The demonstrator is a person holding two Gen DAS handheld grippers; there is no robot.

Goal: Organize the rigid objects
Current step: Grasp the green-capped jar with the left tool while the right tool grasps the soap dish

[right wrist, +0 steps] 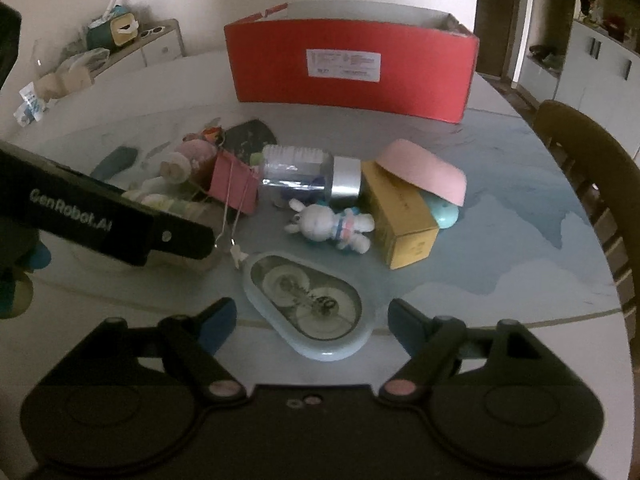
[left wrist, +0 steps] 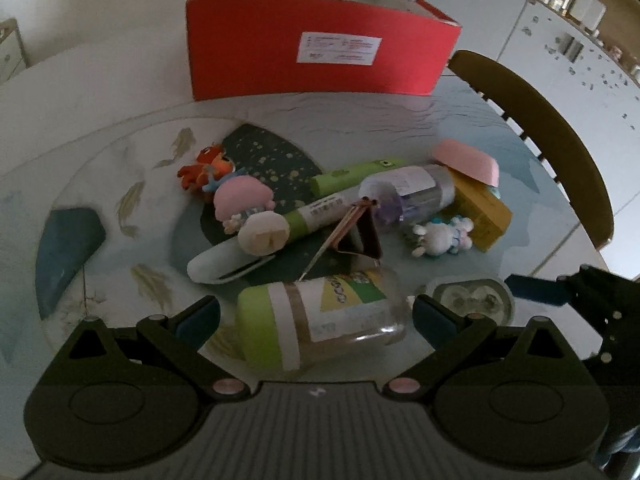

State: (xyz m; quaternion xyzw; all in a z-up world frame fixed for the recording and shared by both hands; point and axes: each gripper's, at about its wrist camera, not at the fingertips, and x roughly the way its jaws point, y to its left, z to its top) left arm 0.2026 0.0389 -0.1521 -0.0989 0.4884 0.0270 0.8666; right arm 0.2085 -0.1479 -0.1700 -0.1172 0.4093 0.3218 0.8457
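Note:
A pile of objects lies on the table before an open red box (left wrist: 316, 60), which also shows in the right wrist view (right wrist: 352, 68). My left gripper (left wrist: 316, 316) is open, its fingers on either side of a lying jar with a green lid (left wrist: 320, 320). My right gripper (right wrist: 312, 320) is open around a pale blue oval case (right wrist: 308, 304), also in the left wrist view (left wrist: 468, 300). A clear bottle (left wrist: 408, 194), green tubes (left wrist: 312, 216), a yellow box (right wrist: 400, 216) and a pink bowl (right wrist: 424, 176) lie behind.
Plush toys lie in the pile: a white rabbit (right wrist: 332, 226), a pink one (left wrist: 240, 196), an orange one (left wrist: 204, 168). A small pink bag (right wrist: 236, 180) stands among them. A wooden chair (left wrist: 552, 136) is at the table's right edge. White cabinets stand behind.

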